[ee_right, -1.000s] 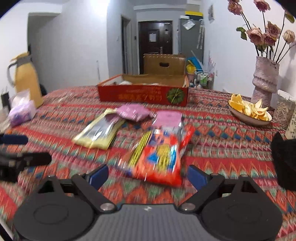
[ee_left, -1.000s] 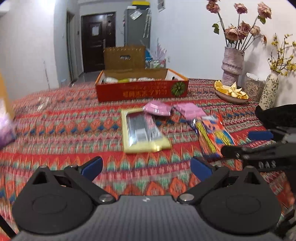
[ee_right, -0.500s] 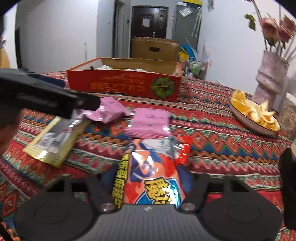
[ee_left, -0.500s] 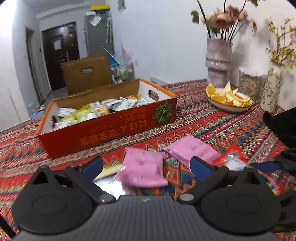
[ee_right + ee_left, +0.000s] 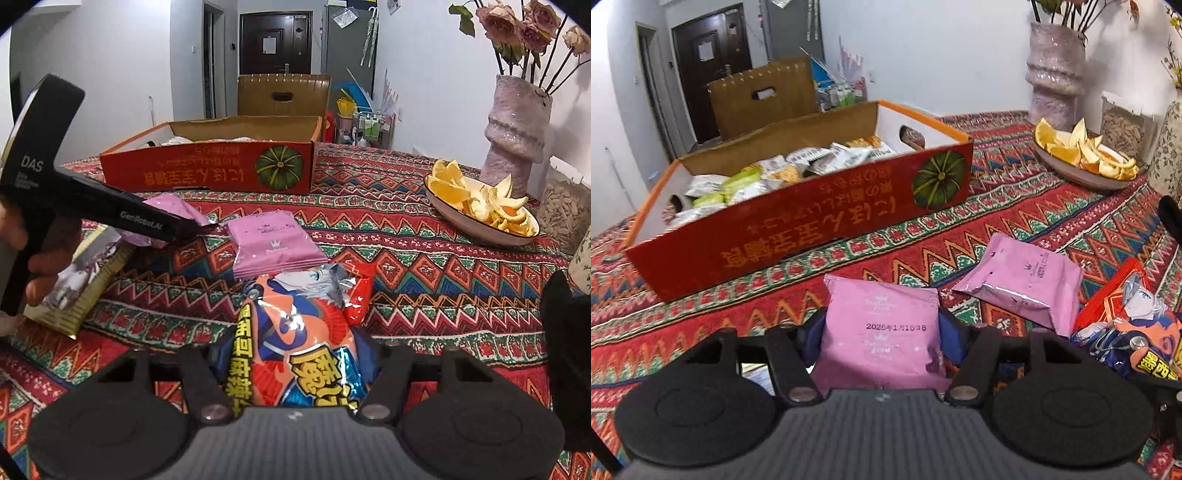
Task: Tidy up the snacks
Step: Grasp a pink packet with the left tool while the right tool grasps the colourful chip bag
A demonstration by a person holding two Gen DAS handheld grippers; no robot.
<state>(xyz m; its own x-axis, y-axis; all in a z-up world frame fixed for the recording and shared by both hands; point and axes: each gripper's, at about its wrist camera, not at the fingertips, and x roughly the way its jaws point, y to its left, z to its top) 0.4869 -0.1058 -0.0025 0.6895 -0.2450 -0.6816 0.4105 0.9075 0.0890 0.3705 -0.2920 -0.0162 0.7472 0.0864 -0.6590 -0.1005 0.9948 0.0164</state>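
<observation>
My left gripper (image 5: pixel 881 343) is shut on a pink snack packet (image 5: pixel 882 332), held just in front of the red snack box (image 5: pixel 798 225), which holds several wrapped snacks. A second pink packet (image 5: pixel 1023 277) lies on the cloth to the right. My right gripper (image 5: pixel 293 365) is shut on an orange and blue cartoon snack bag (image 5: pixel 295 332). In the right wrist view the second pink packet (image 5: pixel 273 243) lies beyond the bag, the red box (image 5: pixel 210 166) stands farther back, and the left gripper (image 5: pixel 110 210) reaches in from the left. A yellow packet (image 5: pixel 81 284) lies under it.
A bowl of orange peel (image 5: pixel 480 210) sits at the right. A pink vase with dried roses (image 5: pixel 517 136) and a jar of seeds (image 5: pixel 561 210) stand behind it. A brown cardboard flap (image 5: pixel 284 94) rises behind the box. The patterned tablecloth (image 5: pixel 424 288) covers the table.
Both grippers moved forward and closed: the left on the pink packet, the right on the cartoon bag. The left gripper now sits closer to the red box.
</observation>
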